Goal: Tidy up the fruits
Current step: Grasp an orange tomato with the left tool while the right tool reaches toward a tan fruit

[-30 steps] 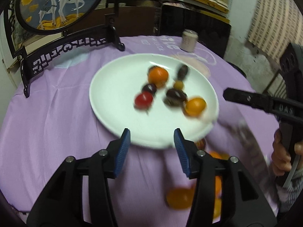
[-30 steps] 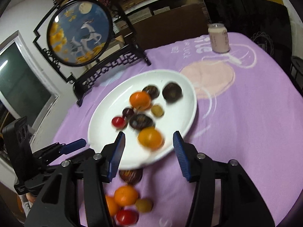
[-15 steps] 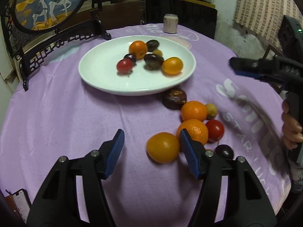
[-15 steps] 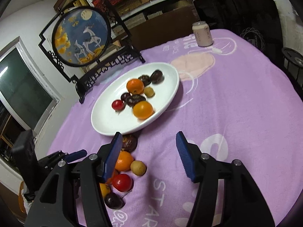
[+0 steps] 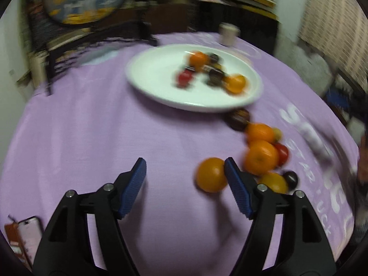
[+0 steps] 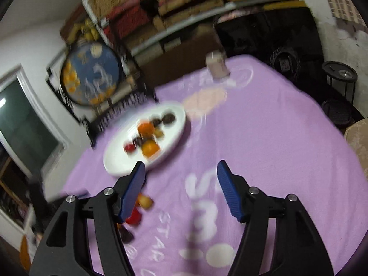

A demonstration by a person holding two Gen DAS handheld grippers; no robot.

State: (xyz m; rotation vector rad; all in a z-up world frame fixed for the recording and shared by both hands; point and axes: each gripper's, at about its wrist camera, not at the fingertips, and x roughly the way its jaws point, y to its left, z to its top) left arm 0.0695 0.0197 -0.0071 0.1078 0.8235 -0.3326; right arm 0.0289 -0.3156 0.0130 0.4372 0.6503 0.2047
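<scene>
so the nearest orange (image 5: 211, 174) sits loose on the purple table (image 5: 92, 138), just inside the left gripper (image 5: 185, 179)'s right finger, near more loose fruit short of the white plate (image 5: 149, 78). left fingers opening, nothing grasped. right gripper (image 6: 180, 184) fingers opening too, empty over bare cloth. risk: off-centre finger could nudge the orange so it rolls away; blurred view hurts aim.
</scene>
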